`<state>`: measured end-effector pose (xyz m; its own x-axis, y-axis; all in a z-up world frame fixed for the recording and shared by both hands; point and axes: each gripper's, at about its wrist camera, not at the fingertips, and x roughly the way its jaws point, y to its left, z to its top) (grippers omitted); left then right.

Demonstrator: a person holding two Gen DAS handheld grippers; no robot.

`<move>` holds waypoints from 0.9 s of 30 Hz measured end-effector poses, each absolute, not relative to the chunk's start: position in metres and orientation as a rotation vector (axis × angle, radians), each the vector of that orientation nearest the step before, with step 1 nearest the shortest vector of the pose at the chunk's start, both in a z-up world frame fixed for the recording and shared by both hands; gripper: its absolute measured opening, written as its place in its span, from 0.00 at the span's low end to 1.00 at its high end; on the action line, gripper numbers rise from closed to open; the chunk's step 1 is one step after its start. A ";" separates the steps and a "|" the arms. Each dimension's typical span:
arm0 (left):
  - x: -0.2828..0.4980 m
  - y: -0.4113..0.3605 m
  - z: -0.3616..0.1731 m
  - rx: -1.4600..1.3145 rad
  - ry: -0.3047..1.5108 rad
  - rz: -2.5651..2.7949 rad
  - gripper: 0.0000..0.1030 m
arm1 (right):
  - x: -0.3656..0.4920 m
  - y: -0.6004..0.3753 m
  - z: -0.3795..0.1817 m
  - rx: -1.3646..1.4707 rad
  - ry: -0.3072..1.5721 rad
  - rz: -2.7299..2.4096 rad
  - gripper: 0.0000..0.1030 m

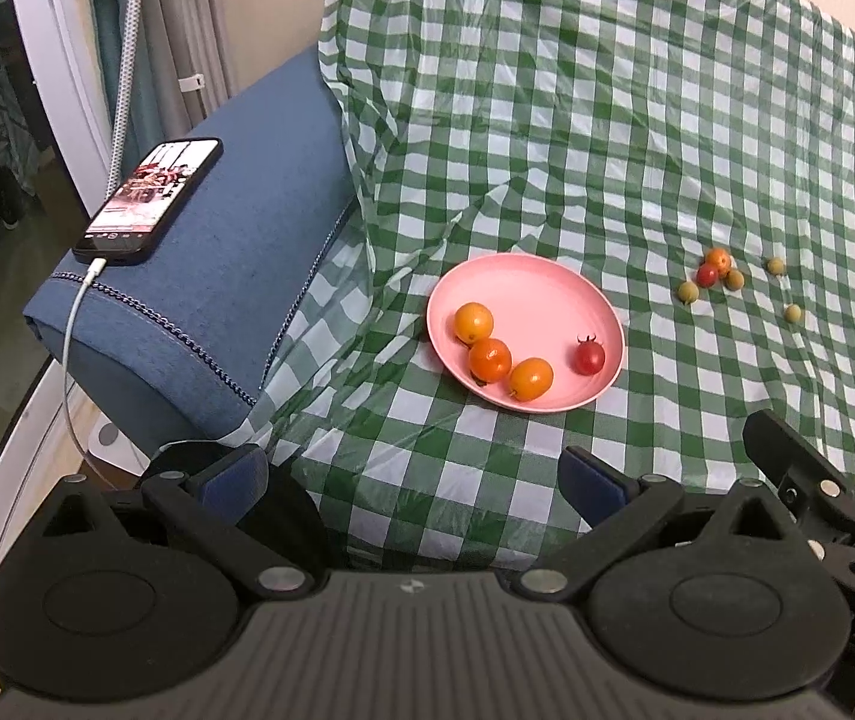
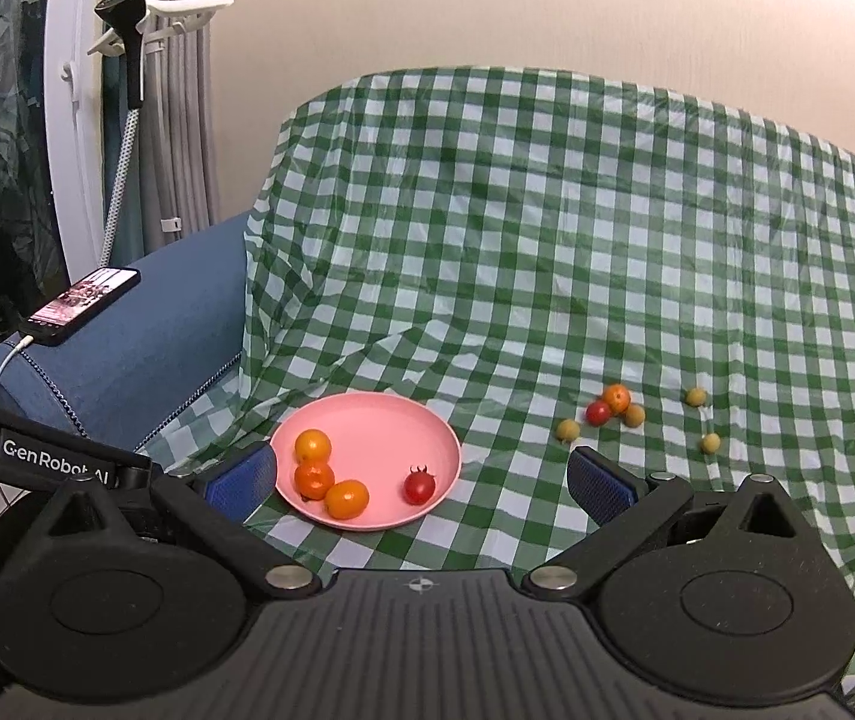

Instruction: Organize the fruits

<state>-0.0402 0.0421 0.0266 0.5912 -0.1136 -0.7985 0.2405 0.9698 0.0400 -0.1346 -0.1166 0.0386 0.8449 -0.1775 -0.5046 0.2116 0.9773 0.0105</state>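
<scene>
A pink plate (image 1: 541,294) (image 2: 367,420) lies on the green checked cloth. It holds three orange tomatoes (image 1: 490,359) (image 2: 314,477) and one red tomato (image 1: 590,357) (image 2: 419,485). To the right on the cloth sits a loose cluster: an orange tomato (image 1: 717,261) (image 2: 616,398), a red one (image 1: 707,275) (image 2: 598,413) and several small yellow-green fruits (image 1: 688,293) (image 2: 568,430). My left gripper (image 1: 412,480) is open and empty, short of the plate. My right gripper (image 2: 421,480) is open, its fingers straddling the plate's near side.
A blue sofa armrest (image 1: 235,240) (image 2: 145,348) at left carries a phone (image 1: 148,201) (image 2: 85,303) on a white charging cable (image 1: 70,360). A garment steamer hose (image 1: 124,90) hangs behind it. The right gripper's body (image 1: 817,480) shows at the left view's right edge.
</scene>
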 end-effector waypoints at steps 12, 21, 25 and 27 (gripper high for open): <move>-0.006 -0.006 0.014 0.251 0.963 -0.243 1.00 | -0.122 -0.170 0.017 0.184 0.543 -0.318 0.99; 0.059 -0.109 0.009 0.273 1.014 -0.354 1.00 | -0.106 -0.265 -0.019 0.282 0.546 -0.528 0.99; 0.097 -0.176 -0.005 0.318 1.005 -0.446 1.00 | -0.088 -0.310 -0.039 0.299 0.543 -0.612 0.99; 0.117 -0.212 -0.018 0.351 1.001 -0.487 1.00 | -0.075 -0.331 -0.050 0.306 0.546 -0.641 0.99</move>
<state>0.1171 -0.2116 -0.0179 0.4473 -0.2273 -0.8650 0.5407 0.8391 0.0591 -0.0750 -0.3308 -0.0502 0.6683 -0.4806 -0.5678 0.6369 0.7640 0.1029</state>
